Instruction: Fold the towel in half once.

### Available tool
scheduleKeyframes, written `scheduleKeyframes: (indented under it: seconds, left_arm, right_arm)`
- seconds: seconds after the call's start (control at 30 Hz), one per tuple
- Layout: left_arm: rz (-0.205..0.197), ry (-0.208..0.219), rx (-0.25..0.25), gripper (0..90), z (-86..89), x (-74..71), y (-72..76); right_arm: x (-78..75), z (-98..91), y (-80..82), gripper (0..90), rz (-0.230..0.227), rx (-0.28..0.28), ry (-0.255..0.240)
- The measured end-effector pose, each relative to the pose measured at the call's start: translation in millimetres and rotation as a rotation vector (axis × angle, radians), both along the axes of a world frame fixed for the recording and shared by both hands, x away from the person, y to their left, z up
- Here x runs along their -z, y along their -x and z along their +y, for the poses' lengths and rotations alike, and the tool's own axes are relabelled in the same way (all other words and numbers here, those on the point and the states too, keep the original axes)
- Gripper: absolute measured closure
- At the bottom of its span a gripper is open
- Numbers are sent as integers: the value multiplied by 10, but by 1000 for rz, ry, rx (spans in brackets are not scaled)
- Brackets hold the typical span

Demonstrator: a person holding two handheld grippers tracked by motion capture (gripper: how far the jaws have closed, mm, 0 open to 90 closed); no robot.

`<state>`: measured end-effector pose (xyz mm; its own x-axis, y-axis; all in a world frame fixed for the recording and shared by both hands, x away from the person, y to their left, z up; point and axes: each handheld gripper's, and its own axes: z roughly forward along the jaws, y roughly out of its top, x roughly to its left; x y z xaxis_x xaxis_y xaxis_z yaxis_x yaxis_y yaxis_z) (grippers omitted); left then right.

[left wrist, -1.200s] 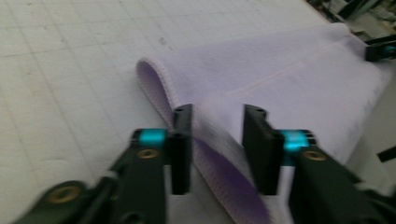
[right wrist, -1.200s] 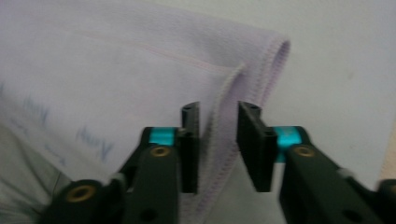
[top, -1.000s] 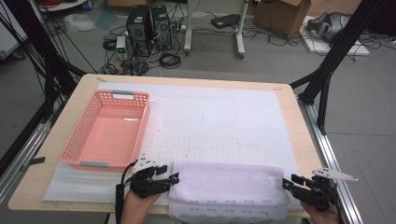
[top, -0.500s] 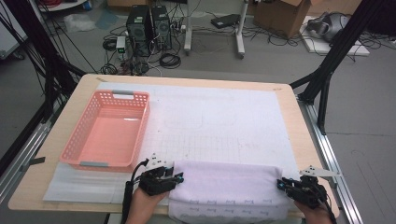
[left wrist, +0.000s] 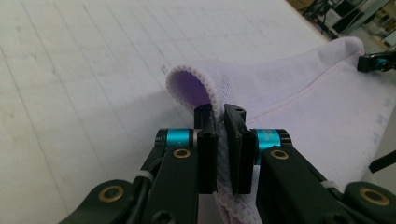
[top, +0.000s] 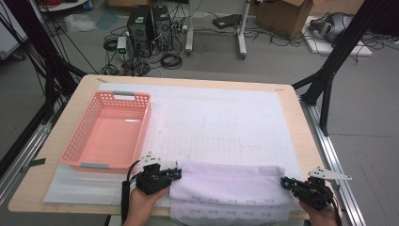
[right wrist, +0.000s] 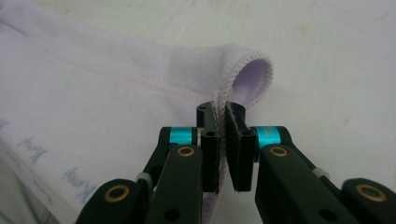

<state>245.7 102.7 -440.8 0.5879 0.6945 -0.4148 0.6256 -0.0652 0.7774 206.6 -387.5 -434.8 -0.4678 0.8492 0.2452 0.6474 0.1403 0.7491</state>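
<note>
A pale lilac towel [top: 228,190] lies folded along the table's near edge, its lower part hanging over the front. My left gripper [top: 176,173] is shut on the towel's left corner; in the left gripper view the hemmed towel edge [left wrist: 211,95] curls up between the jaws of the left gripper [left wrist: 222,114]. My right gripper [top: 285,182] is shut on the towel's right corner, and the right gripper view shows the stitched towel hem [right wrist: 250,70] looping out of the right gripper [right wrist: 221,112]. Both corners sit just above the white mat [top: 226,117].
A pink perforated basket [top: 77,146] stands at the left of the table with nothing in it. The white gridded mat covers most of the tabletop. Black frame posts [top: 329,70] rise beside the table, and computers and cables [top: 148,23] lie on the floor behind.
Both grippers have moved inward and forward with the towel corners. The towel's far fold has been drawn a little farther up the table.
</note>
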Motion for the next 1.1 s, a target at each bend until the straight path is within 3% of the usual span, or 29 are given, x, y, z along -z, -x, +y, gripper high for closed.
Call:
scheduleKeyframes:
  seconds: [0.27,0.47,0.63,0.87,1.1]
  left_arm:
    - [-35,-12,-50,838,7,-113,-276]
    - [-59,-23,-104,837,26,-253,-610]
    - [-74,-50,-119,837,12,-379,-905]
    - [-60,-52,-176,836,-27,-409,-1281]
    - [-110,-45,-202,835,-55,-421,-1458]
  right_arm:
    - [-96,30,-153,853,-76,7,2]
    - [-182,56,-512,852,-89,25,-28]
    - [-257,88,-895,851,-98,34,0]
    - [-296,124,-1282,850,-119,51,32]
    - [-352,124,-1526,850,-130,63,47]
